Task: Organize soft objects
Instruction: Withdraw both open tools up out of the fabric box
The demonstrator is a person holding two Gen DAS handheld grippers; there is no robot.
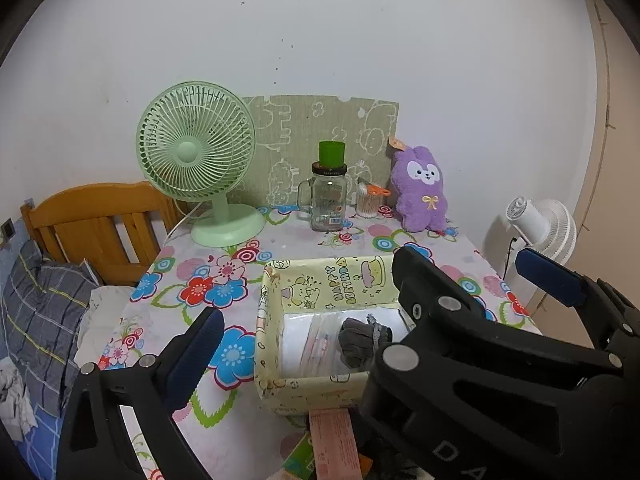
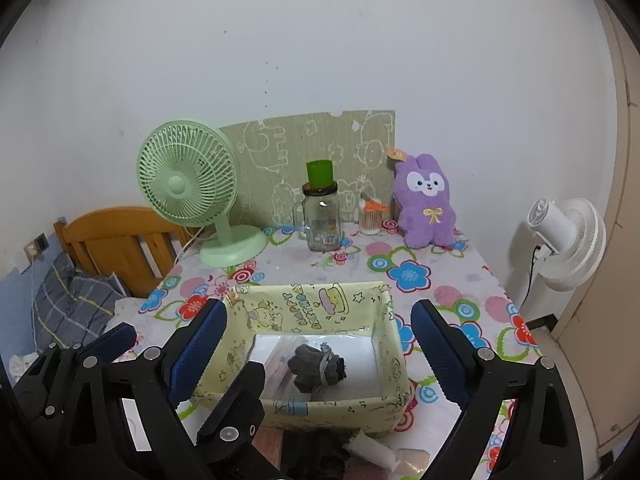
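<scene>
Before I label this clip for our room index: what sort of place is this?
Most likely a bedroom at home. A wooden headboard with a plaid pillow stands beside the table with the floral cloth, which holds a purple plush toy and a green desk fan.

Both tools are matte black plastic. The right gripper [image 2: 316,308] has ribbed blue pads [image 2: 196,344] at nine and three o'clock, with silver round screws [image 2: 152,354]. The left gripper [image 1: 316,316] looks the same. Raised letters "D A" [image 1: 460,460] sit at five o'clock.
</scene>
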